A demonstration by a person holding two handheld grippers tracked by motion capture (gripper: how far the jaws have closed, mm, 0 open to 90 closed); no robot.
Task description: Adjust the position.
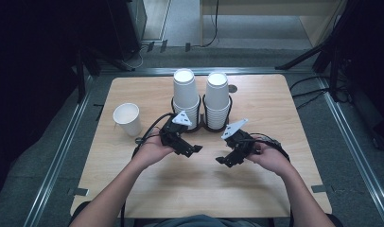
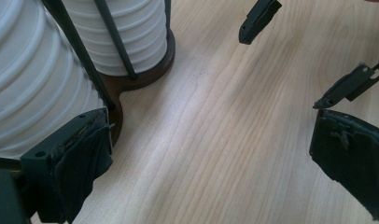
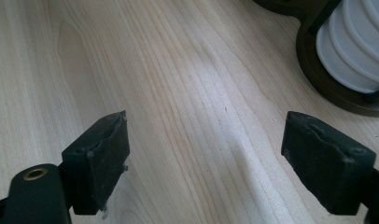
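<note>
Just ahead of the left gripper, nearer than the right gripper, stand two upright paper cup stacks in a holder; both grippers are spread wide, holding nothing.

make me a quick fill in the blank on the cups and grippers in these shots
1. The holder keeps ____ stacks of white paper cups side by side.
2. The single cup stands on the table to the ____ of the holder in the high view.
3. The left gripper and the right gripper both have their jaws ____.
4. The tabletop is made of light ____.

Missing words: two; left; open; wood
</note>
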